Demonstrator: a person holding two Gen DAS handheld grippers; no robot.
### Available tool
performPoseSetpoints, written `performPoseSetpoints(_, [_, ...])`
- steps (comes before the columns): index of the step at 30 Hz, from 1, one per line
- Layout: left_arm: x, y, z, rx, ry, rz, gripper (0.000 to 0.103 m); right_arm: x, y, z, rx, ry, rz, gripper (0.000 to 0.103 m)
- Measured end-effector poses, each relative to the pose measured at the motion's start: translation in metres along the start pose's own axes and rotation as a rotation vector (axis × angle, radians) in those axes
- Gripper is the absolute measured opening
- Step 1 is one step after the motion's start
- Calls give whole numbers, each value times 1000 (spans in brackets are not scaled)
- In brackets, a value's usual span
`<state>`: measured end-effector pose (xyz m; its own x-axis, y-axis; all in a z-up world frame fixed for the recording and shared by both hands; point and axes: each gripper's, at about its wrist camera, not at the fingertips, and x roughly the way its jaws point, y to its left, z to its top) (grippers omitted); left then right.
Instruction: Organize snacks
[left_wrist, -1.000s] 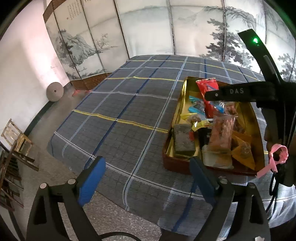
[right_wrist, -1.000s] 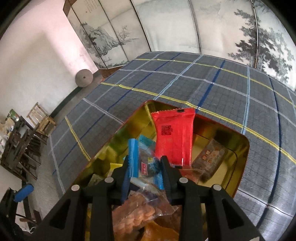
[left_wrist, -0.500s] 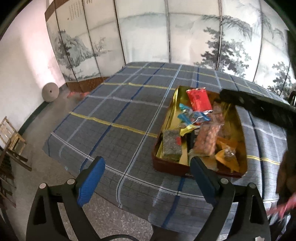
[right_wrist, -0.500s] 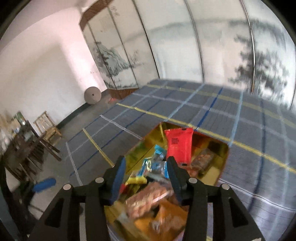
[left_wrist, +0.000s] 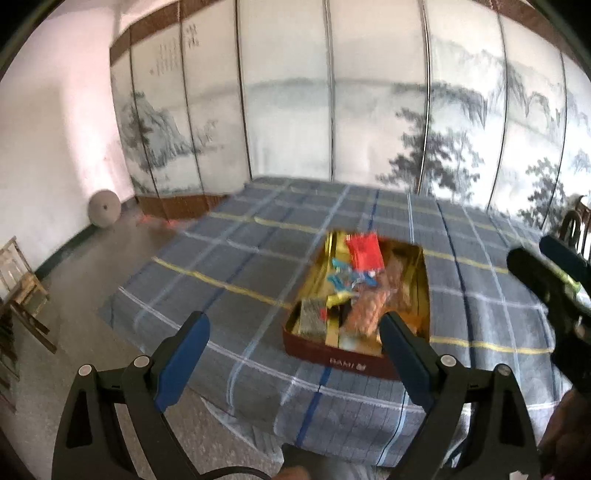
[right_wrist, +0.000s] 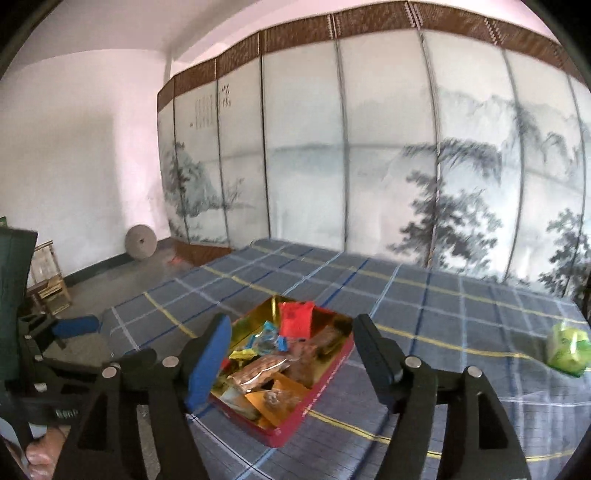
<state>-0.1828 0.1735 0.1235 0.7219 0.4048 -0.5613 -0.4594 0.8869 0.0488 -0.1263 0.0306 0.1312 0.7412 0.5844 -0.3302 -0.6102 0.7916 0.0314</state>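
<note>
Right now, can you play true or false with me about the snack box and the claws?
1. The snack tin is sitting on the checked tablecloth. True.
2. The right claw is squeezing a snack. False: it is open and holds nothing.
3. A red packet lies at the far end of the tin. True.
4. The green packet is inside the tin. False: it lies on the cloth, away to the right.
5. The left claw is shut tight. False: it is wide open and empty.
</note>
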Motion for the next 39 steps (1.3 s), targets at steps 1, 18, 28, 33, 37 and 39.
performPoseSetpoints(1, [-8,0,2,-2,-21,-5,92,-7,-1,1,-5,-10,-3,75])
performPoseSetpoints(18, [-134,0,36,10,-366,-41,103,-96,-4,12,-22,-141,-18,76])
performPoseSetpoints(28, [-123,-5,31,-27,-267,-86,103,-113,-6,9,-19,-162,-27,78])
performPoseSetpoints(33, [-117,-7,20,-22,-235,-78,103,-115,-4,4,-34,-163,-35,79])
performPoseSetpoints(37, [-117,-7,15,-20,-228,-71,103,-116,1,3,-51,-154,-34,79])
performPoseSetpoints(39, [-116,-6,15,-21,-221,-72,103,-117,3,2,-57,-151,-29,79])
